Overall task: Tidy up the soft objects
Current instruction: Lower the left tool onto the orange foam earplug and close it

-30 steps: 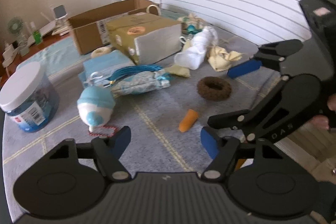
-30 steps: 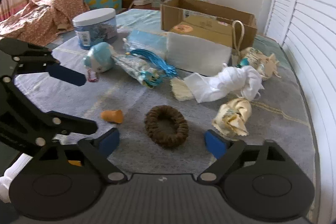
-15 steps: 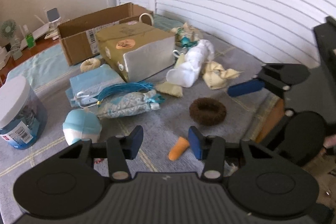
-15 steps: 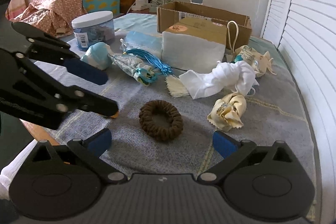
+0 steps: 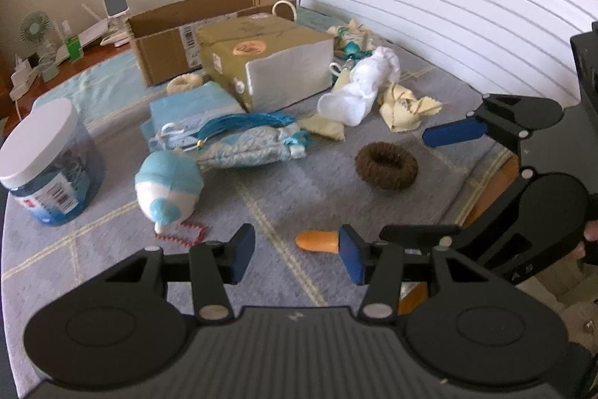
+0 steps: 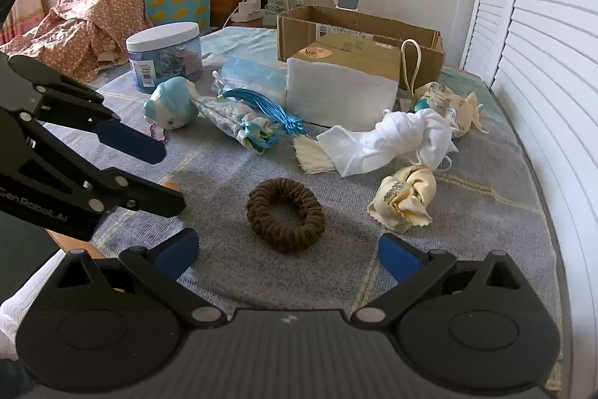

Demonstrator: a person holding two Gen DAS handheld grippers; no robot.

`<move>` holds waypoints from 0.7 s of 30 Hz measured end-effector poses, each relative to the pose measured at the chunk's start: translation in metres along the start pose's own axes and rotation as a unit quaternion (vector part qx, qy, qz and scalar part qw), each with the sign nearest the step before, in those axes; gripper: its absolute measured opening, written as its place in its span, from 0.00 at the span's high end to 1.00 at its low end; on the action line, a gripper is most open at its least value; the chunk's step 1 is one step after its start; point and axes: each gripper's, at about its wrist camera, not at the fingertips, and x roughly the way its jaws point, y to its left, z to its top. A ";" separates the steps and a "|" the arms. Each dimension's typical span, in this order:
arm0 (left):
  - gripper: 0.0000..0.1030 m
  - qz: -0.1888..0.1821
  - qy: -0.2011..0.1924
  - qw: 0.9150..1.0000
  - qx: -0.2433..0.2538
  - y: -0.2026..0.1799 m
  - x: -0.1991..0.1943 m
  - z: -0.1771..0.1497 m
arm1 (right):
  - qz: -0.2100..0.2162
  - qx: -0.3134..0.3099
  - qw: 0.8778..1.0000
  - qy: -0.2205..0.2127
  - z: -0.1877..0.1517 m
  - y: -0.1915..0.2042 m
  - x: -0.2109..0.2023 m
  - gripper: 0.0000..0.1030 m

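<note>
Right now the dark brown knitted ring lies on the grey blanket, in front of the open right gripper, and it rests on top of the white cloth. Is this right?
Not fully. The right wrist view shows the dark brown knitted ring lying apart from the white cloth, directly on the grey blanket.

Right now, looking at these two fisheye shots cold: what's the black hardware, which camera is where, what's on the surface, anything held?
There is no robot arm. A person holds a two-finger gripper in each hand, and a camera on each looks along its blue-padded fingers.

In the left wrist view, the left gripper fills the bottom; the right gripper enters from the right. Its jaws are opening with nothing between them; the orange cone lies just past its pad.

In the right wrist view, the right gripper is open and empty, with the brown ring just ahead.

On the grey cover lie white cloth, a cream bundle, a blue plush toy, a jar and a cardboard box.
</note>
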 end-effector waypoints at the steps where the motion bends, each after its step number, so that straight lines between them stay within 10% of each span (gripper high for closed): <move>1: 0.51 0.001 0.000 1.000 -0.001 0.000 0.000 0.000 | 0.001 -0.001 1.000 -0.002 -0.001 0.000 -0.001 0.00; 21: 0.77 -0.026 0.001 0.999 0.027 -0.014 0.004 0.001 | 0.022 -0.013 0.999 -0.024 -0.009 -0.002 -0.007 0.00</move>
